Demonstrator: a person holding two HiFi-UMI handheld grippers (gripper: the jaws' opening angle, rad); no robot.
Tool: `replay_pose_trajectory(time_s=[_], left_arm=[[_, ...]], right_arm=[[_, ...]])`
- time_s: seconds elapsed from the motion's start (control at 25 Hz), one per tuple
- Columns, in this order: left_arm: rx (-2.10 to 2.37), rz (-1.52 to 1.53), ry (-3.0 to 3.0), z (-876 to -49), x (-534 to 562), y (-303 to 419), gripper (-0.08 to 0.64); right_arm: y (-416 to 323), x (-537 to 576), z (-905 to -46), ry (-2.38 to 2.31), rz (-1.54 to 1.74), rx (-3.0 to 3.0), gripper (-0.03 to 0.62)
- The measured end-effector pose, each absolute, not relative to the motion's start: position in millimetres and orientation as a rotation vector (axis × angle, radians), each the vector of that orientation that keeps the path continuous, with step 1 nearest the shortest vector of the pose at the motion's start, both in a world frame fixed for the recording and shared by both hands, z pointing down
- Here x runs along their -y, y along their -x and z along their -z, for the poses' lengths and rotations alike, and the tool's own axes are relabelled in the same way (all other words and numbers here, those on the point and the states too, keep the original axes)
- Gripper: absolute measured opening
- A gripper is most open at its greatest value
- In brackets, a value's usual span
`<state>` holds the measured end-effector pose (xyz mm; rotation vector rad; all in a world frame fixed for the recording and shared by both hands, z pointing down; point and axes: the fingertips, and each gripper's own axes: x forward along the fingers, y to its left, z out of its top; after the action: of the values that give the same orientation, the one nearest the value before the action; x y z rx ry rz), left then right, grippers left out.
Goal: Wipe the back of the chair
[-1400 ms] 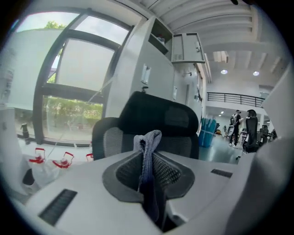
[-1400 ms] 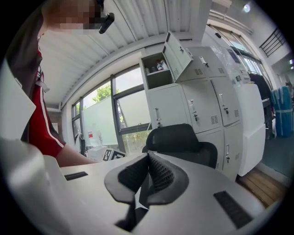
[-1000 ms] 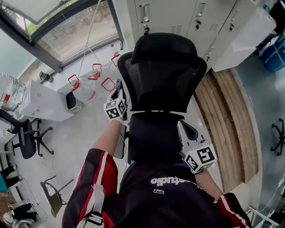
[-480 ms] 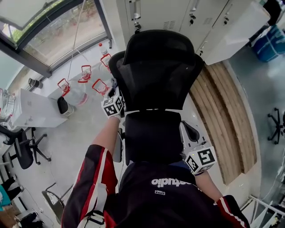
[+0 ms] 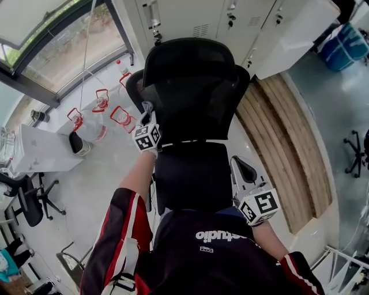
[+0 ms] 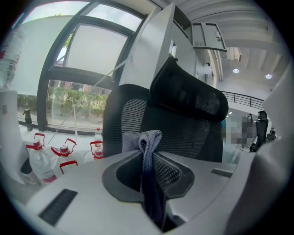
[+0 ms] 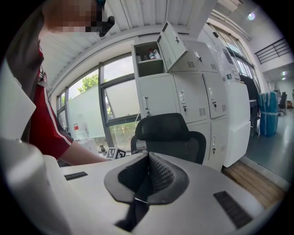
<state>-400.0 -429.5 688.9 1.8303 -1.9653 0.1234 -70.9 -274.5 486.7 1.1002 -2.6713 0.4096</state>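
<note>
**While the cloth sits pinched, the chair back waits to be wiped**

Since the left tool (image 6: pixel 147 161) has its jaws pressed onto a grey-blue folded cloth (image 6: pixel 146 140), the wiper is already in hand. A soft tuft stands up above the jaw tips and the rest hangs down between them. The cloth looks light, limp and easy to bunch, so it is best held at the fold, as here, with enough left free to lie flat against a surface.

The black mesh-backed office chair (image 5: pixel 196 86) stands in front of the person, facing the pale lockers (image 5: pixel 190 17). Its curved black headrest (image 6: pixel 188 94) is at the top. The cloth is held up at the left edge of the backrest, just below the headrest; whether it touches the mesh cannot be told.

The mesh panel will probably give under pressure, while the frame round it looks stiff. A chair of this kind is also likely to turn or roll when pushed, so light, even strokes suit it.

The right tool (image 7: pixel 146 176) hangs low at the chair's right side, jaws pressed together on nothing. It is free to steady the frame edge if the chair swings.
</note>
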Motion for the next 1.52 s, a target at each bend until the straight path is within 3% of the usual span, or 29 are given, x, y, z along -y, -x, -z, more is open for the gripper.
replay_pose_trajectory(time_s=[1.12, 1.52], left_arm=[[1.728, -0.088, -2.001, -703.6, 522.0, 81.0, 0.06], [1.6, -0.116, -2.109, -689.6, 537.2, -8.7, 0.06]], right_arm=[[-167.0, 302.7, -505.2, -1.329, -0.519, 2.523, 0.014], [-204.0, 307.1, -507.3, -1.351, -0.531, 2.544, 0.014]])
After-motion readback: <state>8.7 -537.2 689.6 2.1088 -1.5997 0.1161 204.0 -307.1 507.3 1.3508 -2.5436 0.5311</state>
